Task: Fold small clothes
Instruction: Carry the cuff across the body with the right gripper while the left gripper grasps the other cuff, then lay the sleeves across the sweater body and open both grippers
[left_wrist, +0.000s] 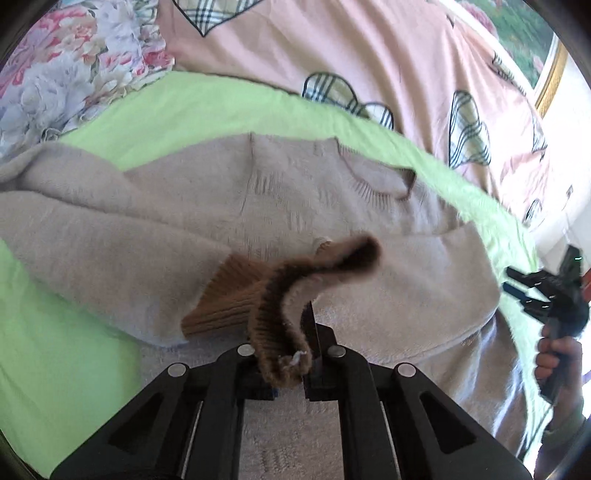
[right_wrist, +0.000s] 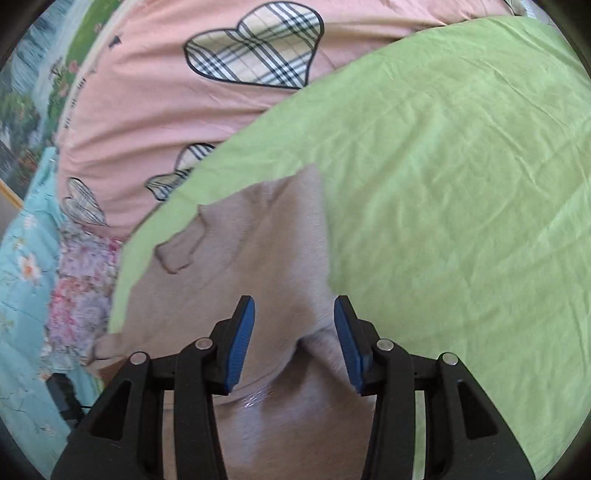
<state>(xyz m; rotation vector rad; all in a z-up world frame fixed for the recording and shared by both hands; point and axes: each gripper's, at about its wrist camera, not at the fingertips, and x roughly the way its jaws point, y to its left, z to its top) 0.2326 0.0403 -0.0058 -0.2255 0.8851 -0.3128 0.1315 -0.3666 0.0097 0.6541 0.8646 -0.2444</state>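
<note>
A beige knit sweater (left_wrist: 280, 199) lies flat on a green sheet (left_wrist: 74, 354), neckline to the upper right. My left gripper (left_wrist: 291, 354) is shut on the brown ribbed cuff (left_wrist: 280, 314) of one sleeve and holds it lifted over the sweater's body. The other sleeve's brown cuff (left_wrist: 225, 299) lies on the body just left of it. My right gripper (right_wrist: 294, 339) is open, its blue pads (right_wrist: 242, 339) on either side of a raised fold of the sweater (right_wrist: 266, 258). The right gripper also shows in the left wrist view (left_wrist: 546, 291), held in a hand at the sweater's right edge.
A pink quilt with plaid hearts (left_wrist: 369, 55) lies behind the green sheet (right_wrist: 461, 184). A floral blanket (left_wrist: 55, 74) is at the far left. A light blue floral cover (right_wrist: 22, 295) borders the sheet on the left in the right wrist view.
</note>
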